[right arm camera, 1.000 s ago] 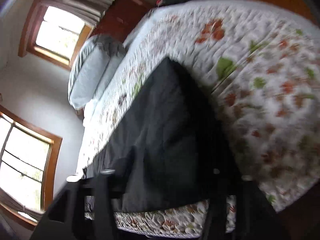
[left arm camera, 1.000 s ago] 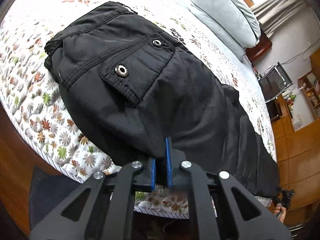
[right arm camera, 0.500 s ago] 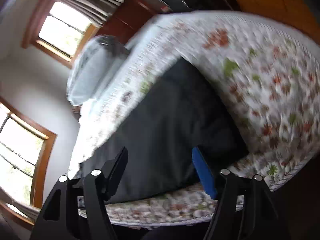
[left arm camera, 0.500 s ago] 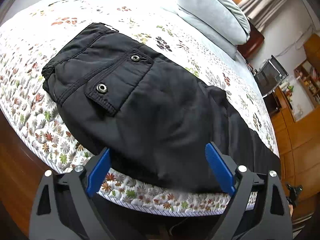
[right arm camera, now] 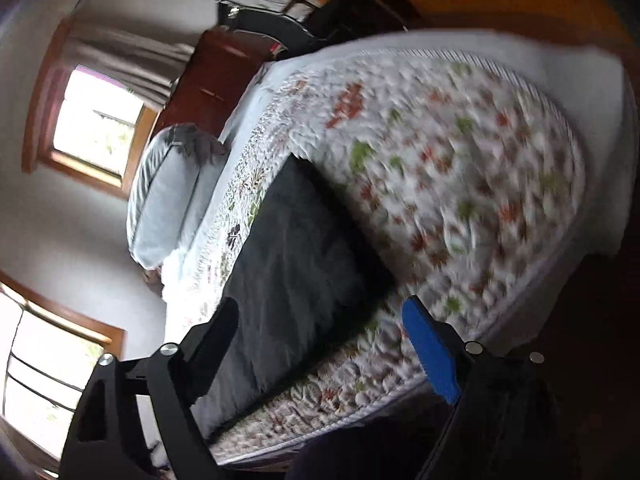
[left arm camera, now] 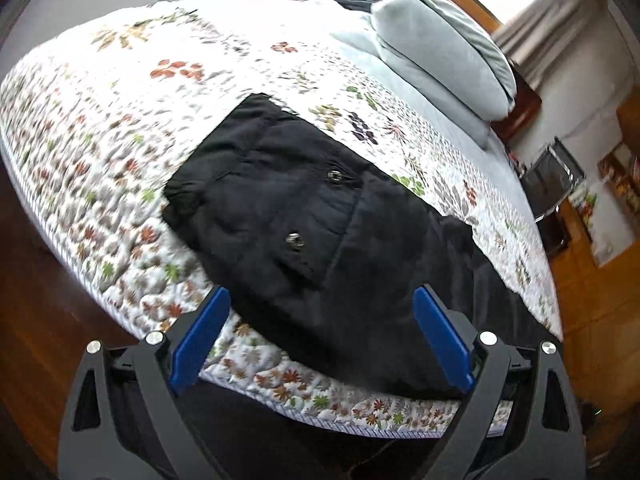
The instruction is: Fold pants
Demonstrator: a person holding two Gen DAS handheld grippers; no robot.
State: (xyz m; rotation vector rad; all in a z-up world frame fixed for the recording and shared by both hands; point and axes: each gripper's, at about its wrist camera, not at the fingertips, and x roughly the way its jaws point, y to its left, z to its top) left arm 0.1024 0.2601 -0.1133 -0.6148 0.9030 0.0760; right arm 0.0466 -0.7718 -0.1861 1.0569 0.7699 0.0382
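Black pants [left arm camera: 320, 240] lie flat along the near edge of a bed, folded lengthwise, with a snap-buttoned pocket facing up. My left gripper [left arm camera: 320, 336] is open and empty, held back from the bed edge near the waist end, touching nothing. In the right wrist view the pants [right arm camera: 296, 264] show as a dark strip on the quilt. My right gripper [right arm camera: 320, 344] is open and empty, held off the bed edge near the leg end.
The bed has a white quilt with a leaf print [left arm camera: 120, 128] and a pale blue pillow [left arm camera: 440, 52] at the head. A wooden floor [left arm camera: 36, 320] lies below the bed edge. Cabinets and a chair [left arm camera: 556, 176] stand beyond the bed. Windows [right arm camera: 96, 128] are on the wall.
My left gripper let go of the pants edge, opened wide and pulled back from the bed. My right gripper also opened and drew back, its view swinging.
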